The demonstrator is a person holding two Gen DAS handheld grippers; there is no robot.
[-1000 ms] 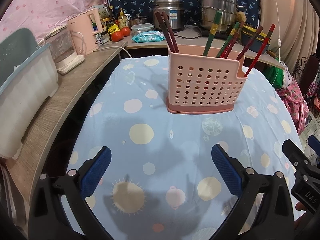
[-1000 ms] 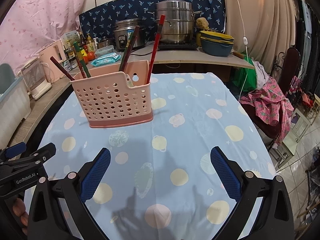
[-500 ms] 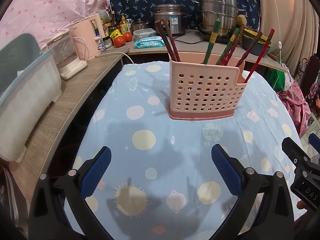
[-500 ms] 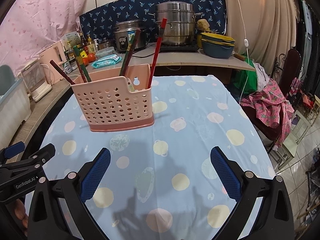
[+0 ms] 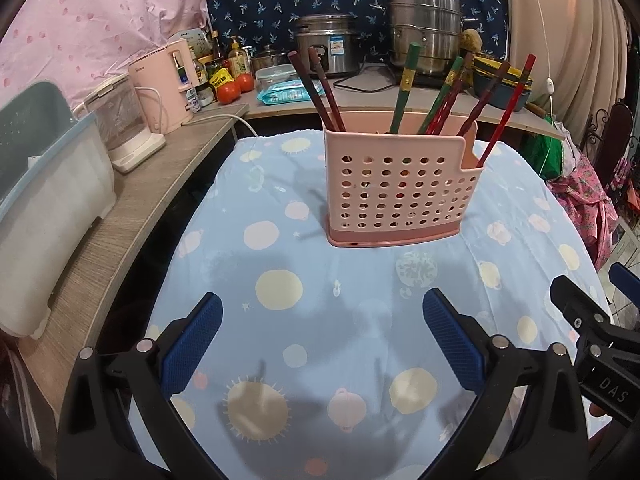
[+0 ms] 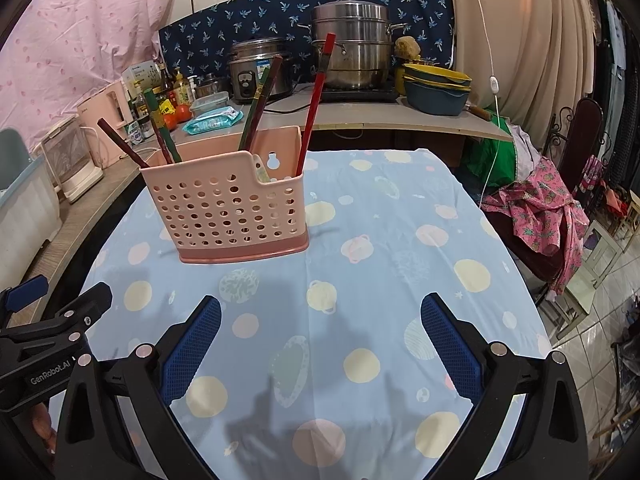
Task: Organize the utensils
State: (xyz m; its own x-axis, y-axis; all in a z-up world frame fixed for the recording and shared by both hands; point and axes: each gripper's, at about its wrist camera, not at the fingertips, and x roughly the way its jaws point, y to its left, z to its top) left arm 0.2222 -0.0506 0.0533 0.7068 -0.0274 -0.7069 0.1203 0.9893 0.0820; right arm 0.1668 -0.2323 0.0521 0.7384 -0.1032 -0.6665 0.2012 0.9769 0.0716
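A pink perforated utensil holder (image 5: pixel 400 188) stands upright on the blue spotted tablecloth (image 5: pixel 304 320); it also shows in the right wrist view (image 6: pixel 230 212). Several red, brown and green chopsticks (image 5: pixel 402 88) stick out of it, leaning at angles; they also show in the right wrist view (image 6: pixel 316 100). My left gripper (image 5: pixel 322 336) is open and empty, well short of the holder. My right gripper (image 6: pixel 320 334) is open and empty, in front of the holder and to its right. Each gripper shows at the edge of the other's view.
A wooden counter (image 5: pixel 100 232) runs along the left with a plastic bin (image 5: pixel 44 200), a kettle (image 5: pixel 168 84) and a jug. Behind the table stand a rice cooker (image 5: pixel 326 48), a steel steamer pot (image 6: pixel 352 52) and stacked bowls (image 6: pixel 436 88). Chairs with clothes (image 6: pixel 548 216) stand at right.
Both grippers have drawn back and risen a little, so the holder looks slightly farther and lower in both views. Both stay open. The holder and chopsticks have not moved.
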